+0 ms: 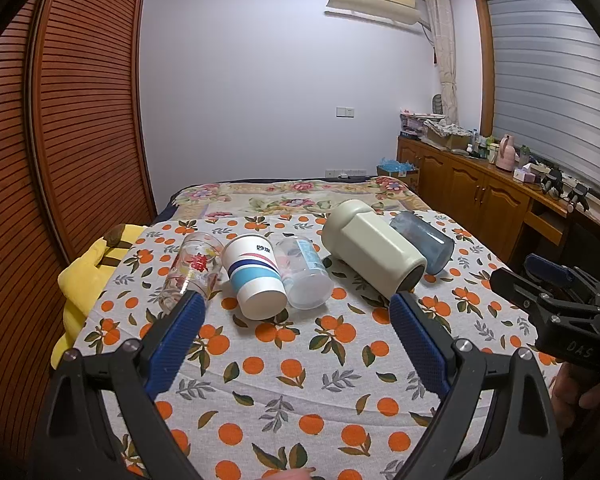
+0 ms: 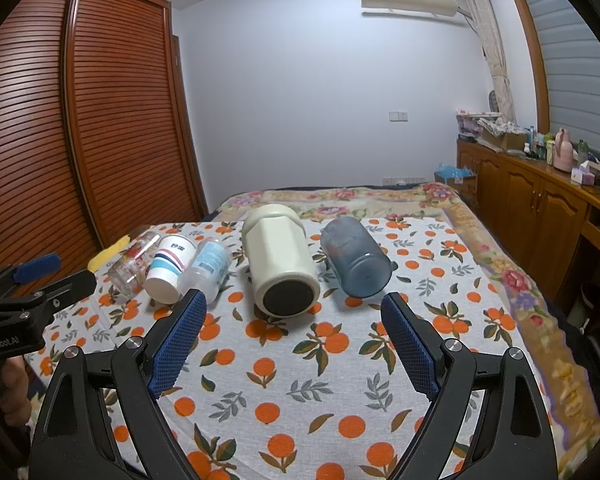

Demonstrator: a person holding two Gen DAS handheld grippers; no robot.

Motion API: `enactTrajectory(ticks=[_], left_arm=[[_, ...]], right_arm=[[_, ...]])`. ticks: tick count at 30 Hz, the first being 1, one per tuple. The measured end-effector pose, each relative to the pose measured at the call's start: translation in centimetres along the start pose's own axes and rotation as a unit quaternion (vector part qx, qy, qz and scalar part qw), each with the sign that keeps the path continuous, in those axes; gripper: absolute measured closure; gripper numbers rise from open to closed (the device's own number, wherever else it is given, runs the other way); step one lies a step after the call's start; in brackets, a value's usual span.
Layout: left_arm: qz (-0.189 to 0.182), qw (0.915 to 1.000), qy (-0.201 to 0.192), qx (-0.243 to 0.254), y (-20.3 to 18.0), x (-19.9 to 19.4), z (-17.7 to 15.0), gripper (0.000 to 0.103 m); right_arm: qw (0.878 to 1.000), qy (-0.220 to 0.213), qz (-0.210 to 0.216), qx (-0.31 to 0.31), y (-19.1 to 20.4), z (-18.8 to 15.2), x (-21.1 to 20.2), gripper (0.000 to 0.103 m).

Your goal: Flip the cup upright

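- Setting: five cups lie on their sides in a row across the far half of a bed covered by an orange-print cloth point(image 1: 292, 364); none stands upright yet.
- Row, from the left edge of the bed: a printed glass cup point(image 1: 192, 270), a paper cup point(image 1: 254, 276) with blue bands, a clear plastic cup point(image 1: 304, 274), a large cream cup point(image 1: 374, 250) and a blue translucent cup point(image 1: 424, 242). The first three touch one another; the cream cup lies just beside the blue one.
- Left claw point(image 1: 296, 304): spread wide and empty, held above the cloth on the near side of the paper cup and clear plastic cup.
- Right claw point(image 2: 294, 304): also wide and empty, facing the dark end of the cream cup point(image 2: 280, 260), with the blue translucent cup point(image 2: 354, 256) just to the right.
- Step in hand (judged): approach and choice of a first cup.
- Technique: grip across the cup's body near its middle, not at the thin rim, then rotate the wrist so the open end faces up.
- Caution: cups on their sides roll easily, and the soft bed gives poor footing, so set each down squarely before release.
- Caution: the three touching cups are best taken from the outer end to avoid nudging neighbours.
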State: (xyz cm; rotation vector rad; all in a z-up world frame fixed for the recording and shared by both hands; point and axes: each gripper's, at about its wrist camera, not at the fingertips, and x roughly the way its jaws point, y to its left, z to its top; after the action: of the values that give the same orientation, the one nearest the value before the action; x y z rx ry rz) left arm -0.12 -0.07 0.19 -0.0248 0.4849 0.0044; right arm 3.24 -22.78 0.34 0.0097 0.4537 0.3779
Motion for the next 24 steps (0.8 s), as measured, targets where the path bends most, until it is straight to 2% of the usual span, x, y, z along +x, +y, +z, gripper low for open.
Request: enactTrajectory(ticks=[24], left_arm=[[-0.003, 1.0, -0.004, -0.001, -0.26, -0.9, 0.66, 0.009]], right_arm=[[1.0, -0.003, 0.001, -0.001, 0.21, 0.16, -0.23, 0.012]])
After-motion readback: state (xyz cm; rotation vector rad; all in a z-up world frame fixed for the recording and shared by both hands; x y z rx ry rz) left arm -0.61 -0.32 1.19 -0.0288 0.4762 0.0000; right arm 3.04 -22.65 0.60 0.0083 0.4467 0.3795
